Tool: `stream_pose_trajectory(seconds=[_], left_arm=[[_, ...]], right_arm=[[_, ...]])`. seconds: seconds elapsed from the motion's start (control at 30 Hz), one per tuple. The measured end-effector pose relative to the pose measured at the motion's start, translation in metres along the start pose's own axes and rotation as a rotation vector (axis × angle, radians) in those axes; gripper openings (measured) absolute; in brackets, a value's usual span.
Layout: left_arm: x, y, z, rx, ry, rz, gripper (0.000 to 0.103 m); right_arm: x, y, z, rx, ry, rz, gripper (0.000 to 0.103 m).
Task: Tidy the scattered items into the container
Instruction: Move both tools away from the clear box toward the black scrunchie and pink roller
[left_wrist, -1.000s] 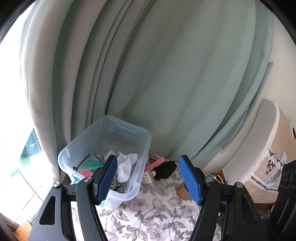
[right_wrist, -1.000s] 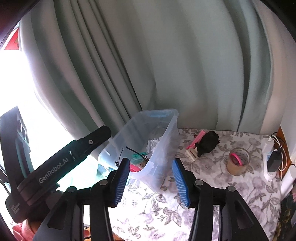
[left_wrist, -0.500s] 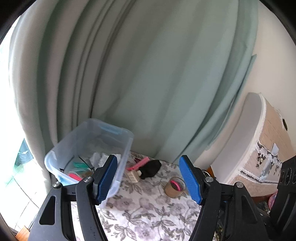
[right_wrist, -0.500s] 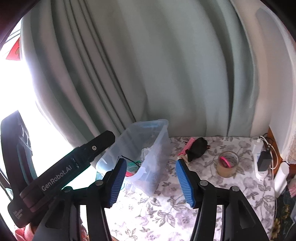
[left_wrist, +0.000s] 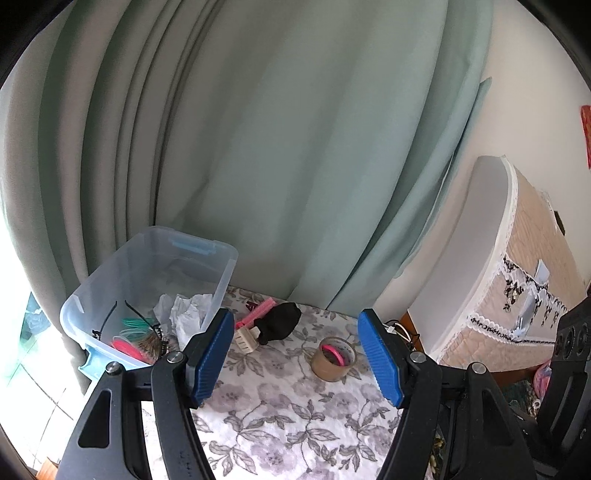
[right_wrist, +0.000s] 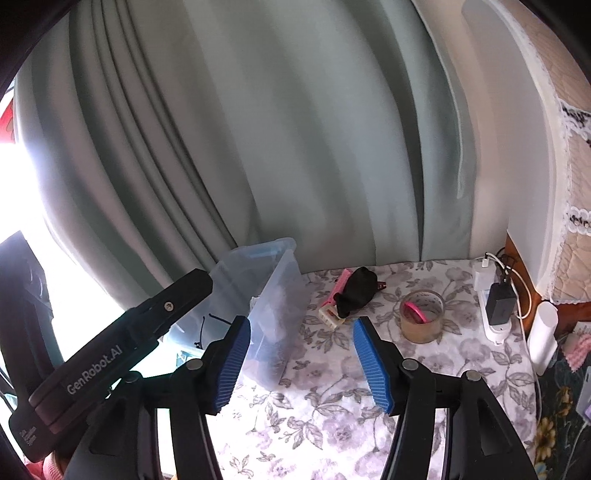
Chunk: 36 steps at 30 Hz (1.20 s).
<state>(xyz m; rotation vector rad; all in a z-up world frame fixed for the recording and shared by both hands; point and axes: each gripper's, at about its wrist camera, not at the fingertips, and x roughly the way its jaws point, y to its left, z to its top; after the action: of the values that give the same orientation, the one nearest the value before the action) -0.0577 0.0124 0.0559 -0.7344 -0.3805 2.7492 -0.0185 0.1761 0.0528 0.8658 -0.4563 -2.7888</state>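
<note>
A clear plastic bin (left_wrist: 221, 280) stands at the left of the floral-covered table (left_wrist: 295, 413), holding crumpled white tissue (left_wrist: 184, 314), cable ties and pink and green bands. Beside it lie a pink comb (left_wrist: 258, 312), a black cloth item (left_wrist: 279, 325), a cream plug adapter (left_wrist: 245, 338) and a tape roll (left_wrist: 332, 358) with a pink band inside. My left gripper (left_wrist: 295, 356) is open and empty, held above the table in front of them. My right gripper (right_wrist: 301, 360) is open and empty; the bin (right_wrist: 280, 295), black item (right_wrist: 356, 290) and tape roll (right_wrist: 421, 315) lie beyond it.
Green curtains (left_wrist: 295, 147) hang close behind the table. A white power strip with chargers (right_wrist: 495, 306) and a white cylinder (right_wrist: 543, 336) sit at the table's right edge. A padded headboard (left_wrist: 517, 280) stands to the right. The left gripper's body (right_wrist: 110, 350) shows at the left.
Both grippers have drawn back from the bin and swung right. The tape roll and scattered items now sit between the left fingers. Both stay open.
</note>
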Motion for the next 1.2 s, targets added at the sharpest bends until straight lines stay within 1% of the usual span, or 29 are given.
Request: stream_pose_trajectory(seconds=[0.2,0.37,0.63,0.67,0.7,0.83,0.97,1.2], left_arm=[[0.009,-0.004,-0.003,0.0,0.003,-0.008,0.071],[0.021,-0.006,-0.008,0.001,0.018,-0.017,0.071],[0.045,-0.006,-0.015,0.018,0.067,-0.021,0.071],[0.05,-0.006,-0.017,0.024,0.079,-0.018,0.072],[0.055,-0.006,-0.018,0.028,0.092,-0.011,0.076],[0.074,-0.005,-0.025,0.032,0.132,0.008,0.076],[0.094,-0.001,-0.033,0.027,0.16,0.01,0.076],[0.136,0.002,-0.044,0.053,0.201,0.005,0.076]], right_arm=[[-0.001,-0.017,0.001,0.049,-0.03,-0.004,0.062],[0.002,-0.035,0.001,0.082,-0.036,-0.041,0.062],[0.023,-0.066,-0.007,0.12,0.012,-0.102,0.062],[0.025,-0.07,-0.008,0.124,0.018,-0.109,0.062],[0.028,-0.073,-0.009,0.129,0.024,-0.117,0.062],[0.038,-0.089,-0.013,0.148,0.048,-0.148,0.062],[0.051,-0.107,-0.018,0.171,0.08,-0.176,0.062],[0.079,-0.124,-0.018,0.148,0.131,-0.219,0.062]])
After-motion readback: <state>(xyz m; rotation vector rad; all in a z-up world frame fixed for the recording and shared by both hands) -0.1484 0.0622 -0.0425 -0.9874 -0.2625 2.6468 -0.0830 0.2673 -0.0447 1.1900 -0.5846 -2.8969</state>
